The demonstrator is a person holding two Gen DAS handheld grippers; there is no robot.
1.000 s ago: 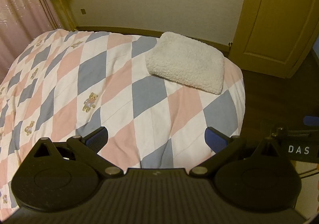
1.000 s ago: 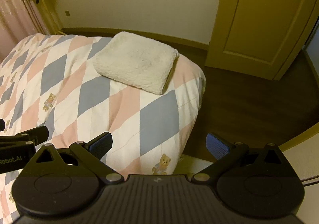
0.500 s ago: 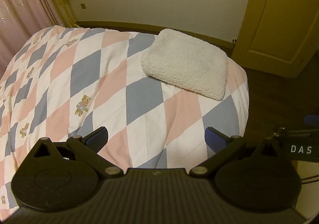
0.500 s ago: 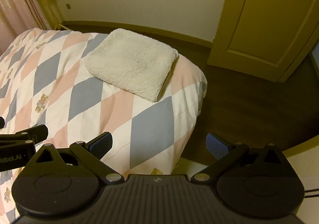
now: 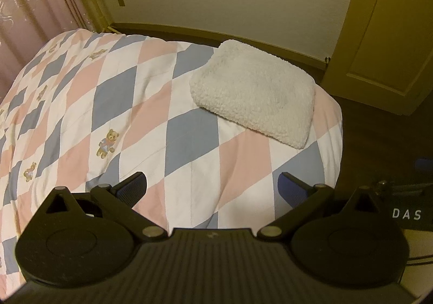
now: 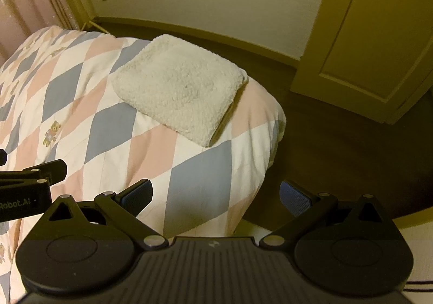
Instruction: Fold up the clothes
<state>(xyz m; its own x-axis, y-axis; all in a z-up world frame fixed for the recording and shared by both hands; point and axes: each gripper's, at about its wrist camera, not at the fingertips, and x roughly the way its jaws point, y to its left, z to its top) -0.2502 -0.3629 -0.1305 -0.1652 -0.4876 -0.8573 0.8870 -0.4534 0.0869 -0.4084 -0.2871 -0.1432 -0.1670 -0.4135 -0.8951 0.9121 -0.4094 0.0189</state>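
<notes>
Fleece, thick and nubbly, makes up the cream garment (image 5: pixel 253 95) in the left wrist view: it is folded into a plump rectangle with rounded corners and lies near the far right corner of the bed (image 5: pixel 140 120). The bed's quilt is smooth cotton printed in pink, grey-blue and white diamonds, with small teddy bears (image 5: pixel 108 143) scattered over it. The left gripper (image 5: pixel 212 187) hangs over the near edge of the quilt, its two black fingers spread wide with nothing between the ribbed blue pads (image 5: pixel 134 186). A pink pleated curtain (image 5: pixel 29 3) hangs at the left, a plain pale wall stands behind, and a panelled door (image 5: pixel 387 30) sits at the right over a dark wooden floor (image 5: pixel 379 141). At the right edge, a black part lettered "DAS" shows.

From the right wrist view, the same folded fleece garment (image 6: pixel 178 87) rests flat on the quilt, close to the bed's (image 6: pixel 89 114) far corner where the cover rounds down toward the floor (image 6: pixel 338 155). The right gripper (image 6: pixel 216 195) is likewise spread wide and empty, one pad (image 6: pixel 138 195) above the quilt's edge, the other above the floor. The left gripper's black finger (image 6: pixel 46 170) pokes in from the left side.
</notes>
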